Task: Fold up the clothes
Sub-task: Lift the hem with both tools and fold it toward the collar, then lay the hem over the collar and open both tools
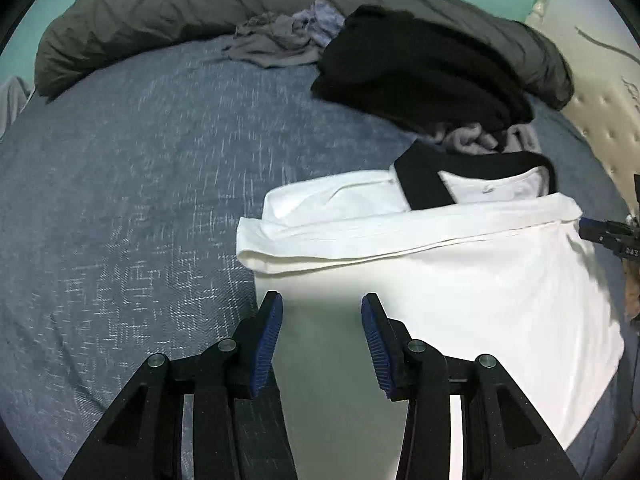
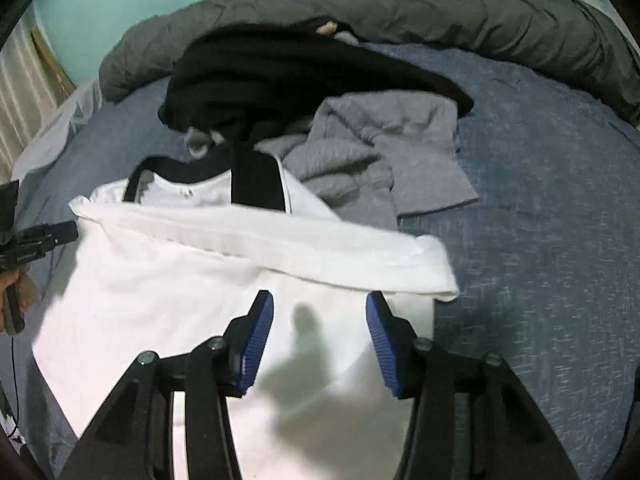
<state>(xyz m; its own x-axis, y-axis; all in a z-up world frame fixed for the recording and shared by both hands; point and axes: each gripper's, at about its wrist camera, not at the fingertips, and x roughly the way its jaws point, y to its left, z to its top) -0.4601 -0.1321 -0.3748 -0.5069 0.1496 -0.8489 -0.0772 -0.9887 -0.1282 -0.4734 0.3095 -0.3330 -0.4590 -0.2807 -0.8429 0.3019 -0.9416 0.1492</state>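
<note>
Hovering over a white T-shirt with black collar trim (image 1: 460, 280), the left gripper (image 1: 322, 308) has its blue-padded jaws parted with nothing between them; the right gripper (image 2: 320, 306) is likewise open and empty above the same shirt. One shirt lies flat on the blue woven bedspread (image 1: 140, 200), its bottom hem folded up toward the collar. Farther away lie one black garment (image 2: 280, 80), one crumpled grey garment (image 2: 380, 152) and one rolled dark grey duvet (image 1: 180, 8).
</note>
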